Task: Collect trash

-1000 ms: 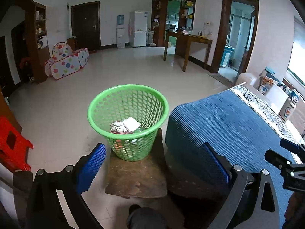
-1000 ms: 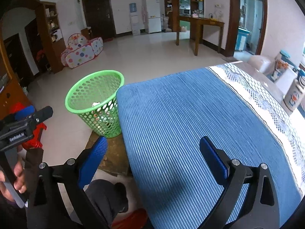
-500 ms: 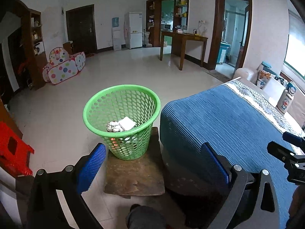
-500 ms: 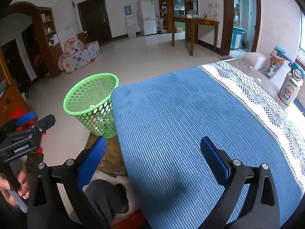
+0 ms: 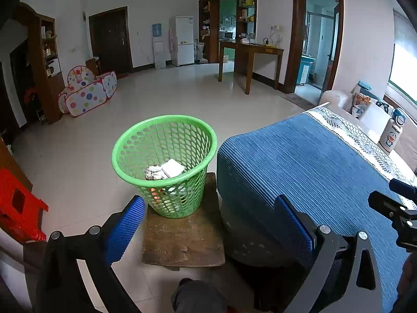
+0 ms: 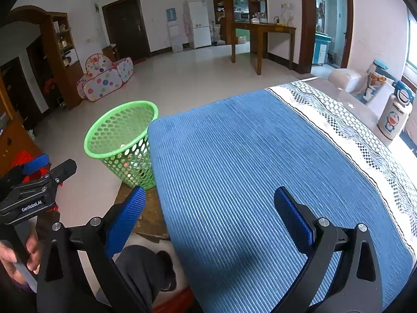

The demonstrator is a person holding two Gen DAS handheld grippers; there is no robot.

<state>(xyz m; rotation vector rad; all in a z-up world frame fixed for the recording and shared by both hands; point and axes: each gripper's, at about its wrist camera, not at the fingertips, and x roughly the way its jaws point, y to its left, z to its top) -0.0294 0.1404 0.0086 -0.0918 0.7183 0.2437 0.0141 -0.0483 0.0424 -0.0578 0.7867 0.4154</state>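
Green plastic mesh basket (image 5: 166, 161), upright on a worn wooden board (image 5: 182, 234) on the pale tiled floor (image 5: 156, 96), just left of the blue ribbed cover (image 5: 312, 167) draped over the counter. Inside the basket, crumpled trash (image 5: 155, 172) beside a flat white piece (image 5: 172, 167), resting against the near right wall; something orange-red showing through the lower holes, too small to identify. Basket rim close to the edge of the blue cover, contact impossible to judge.

Left tongs (image 5: 208, 224) spread wide apart and gripping nothing, blue pads framing the board and the near corner of the cover. Right tongs (image 6: 211, 214) likewise wide apart and gripping nothing, hanging above the blue cover, with the basket (image 6: 122, 140) to the far left in that view. A hand (image 6: 15, 258) at the left edge of the right wrist view, wrapped around the handle of the other black tool.

Along the far right of the cover, a white patterned lace border (image 6: 346, 127), and past it a cartoon-printed bottle (image 6: 394, 116) standing upright. Red plastic stool (image 5: 15, 206) at the near left. Farther off: a polka-dot play tent (image 5: 88, 91) by a tall wooden shelf (image 5: 44, 60), a white fridge (image 5: 182, 40) and water dispenser (image 5: 157, 44) at the far wall, a wooden table (image 5: 250, 60) to the far right.
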